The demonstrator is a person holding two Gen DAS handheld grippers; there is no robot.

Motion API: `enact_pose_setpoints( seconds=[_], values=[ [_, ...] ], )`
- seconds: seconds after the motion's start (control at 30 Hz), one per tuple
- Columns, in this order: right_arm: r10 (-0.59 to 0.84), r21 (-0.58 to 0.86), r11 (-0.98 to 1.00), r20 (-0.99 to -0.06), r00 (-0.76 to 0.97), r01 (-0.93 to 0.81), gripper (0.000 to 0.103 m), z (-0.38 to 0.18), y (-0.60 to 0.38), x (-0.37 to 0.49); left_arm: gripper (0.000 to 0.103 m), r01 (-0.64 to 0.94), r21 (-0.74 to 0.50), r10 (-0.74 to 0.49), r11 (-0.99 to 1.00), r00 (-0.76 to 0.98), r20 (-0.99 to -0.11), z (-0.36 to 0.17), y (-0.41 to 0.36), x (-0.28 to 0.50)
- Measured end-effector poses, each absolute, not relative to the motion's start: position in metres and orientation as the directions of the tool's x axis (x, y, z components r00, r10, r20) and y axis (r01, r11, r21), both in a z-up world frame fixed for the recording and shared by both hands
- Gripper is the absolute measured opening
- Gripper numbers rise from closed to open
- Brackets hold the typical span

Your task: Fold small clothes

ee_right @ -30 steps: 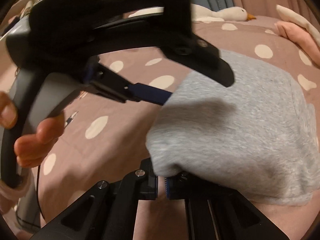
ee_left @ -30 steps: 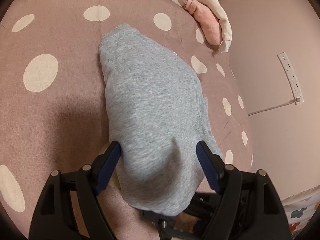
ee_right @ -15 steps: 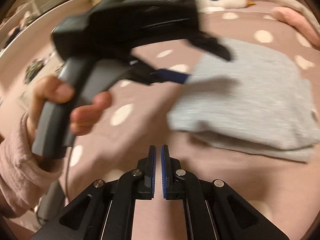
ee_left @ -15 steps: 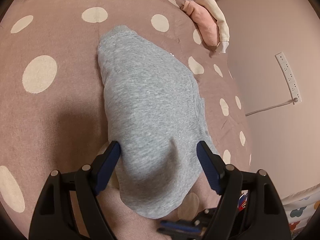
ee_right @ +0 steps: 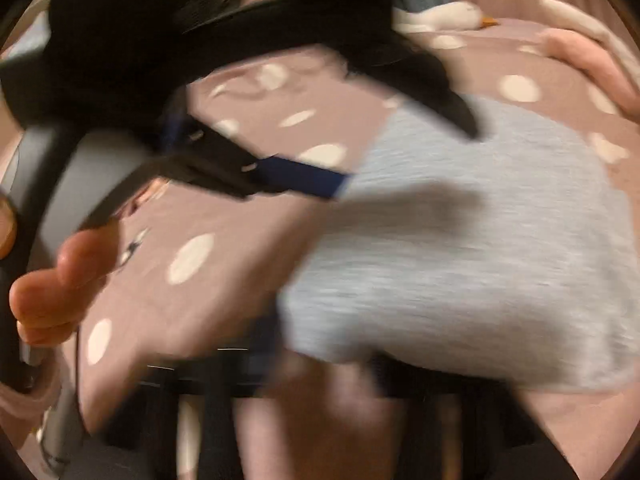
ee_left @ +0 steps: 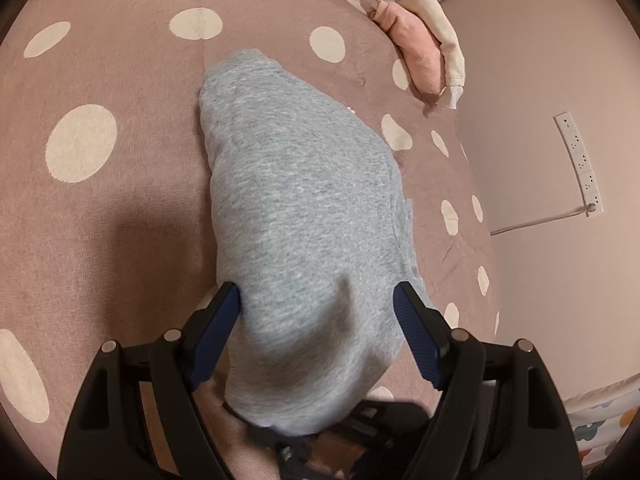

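A folded grey sweatshirt (ee_left: 296,208) lies on the pink polka-dot bedspread (ee_left: 88,208). My left gripper (ee_left: 316,308) is open, its blue pads on either side of the garment's near end, which bulges up between them. In the right wrist view the same grey garment (ee_right: 480,256) fills the right half, heavily blurred. My right gripper (ee_right: 276,360) is a dark smear at the bottom edge, at the garment's near corner; its jaws are too blurred to read. The left gripper's body and the hand holding it (ee_right: 48,292) cross the upper left of that view.
A pink and cream bundle of clothes (ee_left: 424,52) lies at the bed's far right edge. A wall with a power strip (ee_left: 580,164) and cord is on the right. A white plush duck (ee_right: 444,16) lies at the far end of the bed.
My right gripper let go of the grey garment's corner and pulled back shut, and now swings back in toward the garment in heavy blur. My left gripper stays open around the garment.
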State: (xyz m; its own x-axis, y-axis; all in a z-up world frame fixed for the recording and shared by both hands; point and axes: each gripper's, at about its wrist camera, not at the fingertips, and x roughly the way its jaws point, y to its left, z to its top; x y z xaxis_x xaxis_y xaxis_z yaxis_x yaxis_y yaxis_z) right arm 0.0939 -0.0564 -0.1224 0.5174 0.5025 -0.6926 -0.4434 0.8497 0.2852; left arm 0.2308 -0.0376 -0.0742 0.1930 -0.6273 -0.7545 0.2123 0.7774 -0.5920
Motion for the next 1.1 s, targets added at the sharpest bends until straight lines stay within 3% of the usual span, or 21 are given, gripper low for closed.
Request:
enact_pose_setpoints(
  seconds=[0.07,0.2,0.3,0.6,0.63,0.7,0.8,0.87,1.1],
  values=[
    [0.571,0.334,0.799,-0.681,0.458,-0.499,0.001,-0.127,-0.045,0.088,0.078,0.216,-0.602,-0.638,0.769,0.193,-0.746,-0.074,-0.037,0.231],
    [0.629,0.352,0.740,-0.664,0.404,-0.573,0.001,-0.126,-0.028,0.071,0.078,0.223,-0.600,-0.638,0.769,0.194,-0.745,-0.071,-0.037,0.229],
    [0.695,0.467,0.703,-0.612,0.378,-0.536,0.001,-0.114,-0.051,0.066,0.078,0.248,-0.599,-0.645,0.761,0.195,-0.738,-0.065,-0.036,0.224],
    [0.560,0.397,0.828,-0.589,0.582,-0.395,0.005,-0.068,-0.146,0.062,0.077,0.303,-0.550,-0.616,0.778,0.198,-0.763,-0.077,-0.034,0.187],
    [0.513,0.376,0.858,-0.603,0.611,-0.349,0.005,-0.067,-0.154,0.068,0.074,0.311,-0.537,-0.607,0.784,0.208,-0.767,-0.080,-0.034,0.181],
    [0.459,0.345,0.888,-0.617,0.640,-0.304,0.005,-0.066,-0.173,0.072,0.058,0.332,-0.503,-0.585,0.798,0.225,-0.779,-0.085,-0.036,0.171],
    [0.282,0.200,0.959,-0.720,0.634,-0.199,0.005,-0.081,-0.186,0.088,0.036,0.350,-0.424,-0.515,0.835,0.228,-0.826,-0.106,-0.042,0.162],
    [0.235,0.172,0.972,-0.773,0.589,-0.162,0.001,-0.095,-0.182,0.114,0.035,0.308,-0.430,-0.498,0.849,0.188,-0.847,-0.129,-0.042,0.166],
    [0.283,0.233,0.959,-0.763,0.581,-0.162,0.000,-0.104,-0.206,0.107,0.037,0.280,-0.502,-0.557,0.818,0.168,-0.814,-0.125,-0.024,0.161]
  ],
)
